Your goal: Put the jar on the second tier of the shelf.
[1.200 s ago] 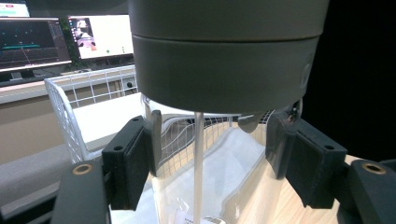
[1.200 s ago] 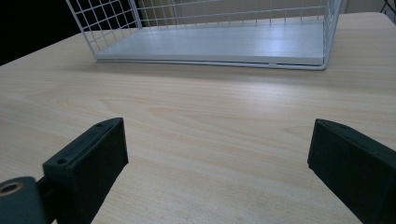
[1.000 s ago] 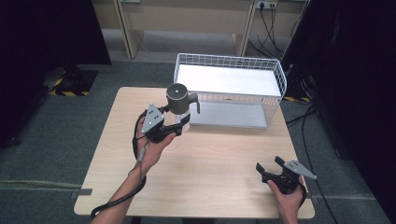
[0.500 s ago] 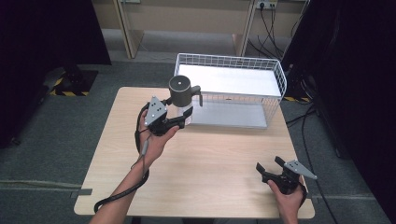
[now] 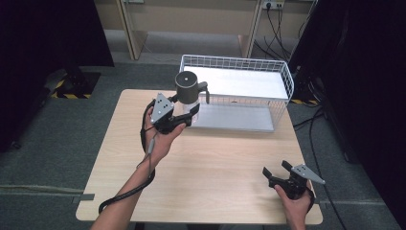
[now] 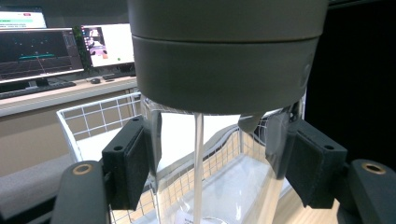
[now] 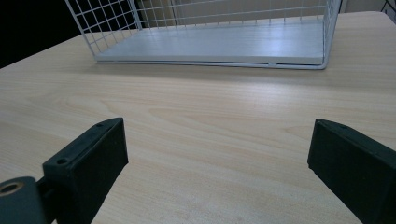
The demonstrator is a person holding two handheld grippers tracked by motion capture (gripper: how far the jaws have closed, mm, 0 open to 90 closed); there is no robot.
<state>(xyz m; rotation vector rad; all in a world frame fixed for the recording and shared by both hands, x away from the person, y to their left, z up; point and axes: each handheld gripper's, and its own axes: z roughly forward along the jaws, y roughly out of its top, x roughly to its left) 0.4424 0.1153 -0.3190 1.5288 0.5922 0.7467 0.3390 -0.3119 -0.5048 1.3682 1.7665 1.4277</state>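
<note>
Clear glass, topped by a broad dark grey lid, makes up the small jug point(image 5: 187, 93) that the left gripper point(image 5: 184, 114) holds off the pale wooden worktop point(image 5: 215, 158), just in front of the white wire basket point(image 5: 282, 76) at the worktop's far edge. In the left gripper view the two black fingers point(image 6: 128, 165) press on either side of the jug's point(image 6: 205, 154) transparent body, right under the grey lid, so they are clamped on it; a thin tube runs down the inside of the glass. From the high view the jug stands upright, and a dark handle sticks out from under the lid towards the basket. The person's left hand point(image 5: 160, 136) grips the tool from below, and its black cable loops down along the forearm.

The right gripper point(image 5: 276, 173) rests low at the near right corner of the worktop, well apart from the jug. Its fingers point(image 7: 95, 158) stand wide apart with only bare wood between them, pointing towards the basket point(image 7: 116, 32), whose flat grey floor lies ahead in the right gripper view.
</note>
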